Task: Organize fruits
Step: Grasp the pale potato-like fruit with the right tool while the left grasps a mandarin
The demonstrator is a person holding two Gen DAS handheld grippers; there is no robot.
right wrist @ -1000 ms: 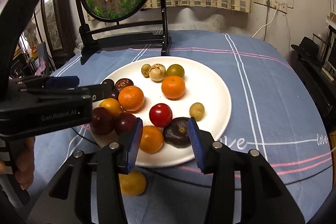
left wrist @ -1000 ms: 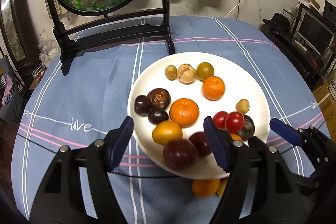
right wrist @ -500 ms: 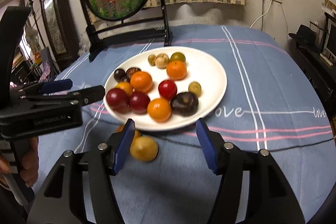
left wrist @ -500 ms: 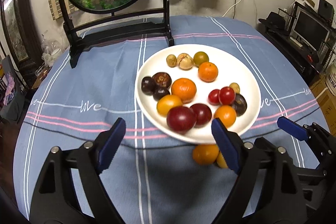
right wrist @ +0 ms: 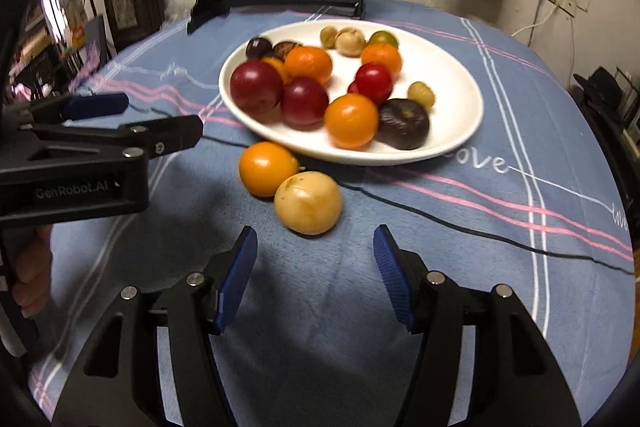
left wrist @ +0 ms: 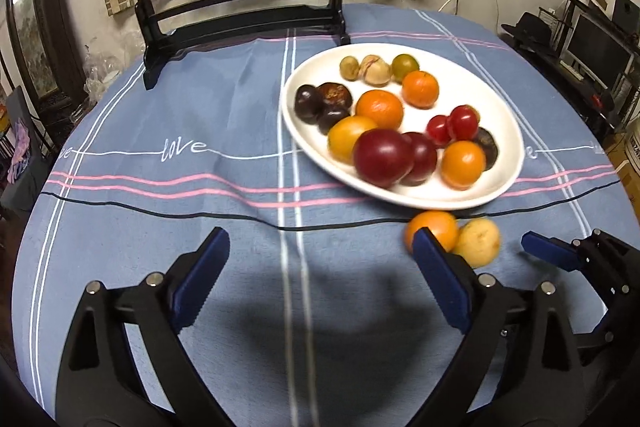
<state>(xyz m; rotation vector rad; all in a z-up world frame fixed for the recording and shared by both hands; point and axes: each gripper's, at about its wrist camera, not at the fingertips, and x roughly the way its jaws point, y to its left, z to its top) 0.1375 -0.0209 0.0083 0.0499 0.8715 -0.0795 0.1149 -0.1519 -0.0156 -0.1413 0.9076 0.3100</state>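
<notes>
White plate, 2 fruits beside (touching)

The left gripper is seen over bare blue tablecloth, its jaws opening with nothing between them. At one o'clock, a white plate of fruit is set; an orange fruit and a yellow fruit lie touching beside its near rim.

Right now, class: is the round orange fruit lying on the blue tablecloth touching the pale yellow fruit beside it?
Touching. In the right wrist view the round orange fruit and the pale yellow fruit press together, with no cloth showing between them.
</notes>
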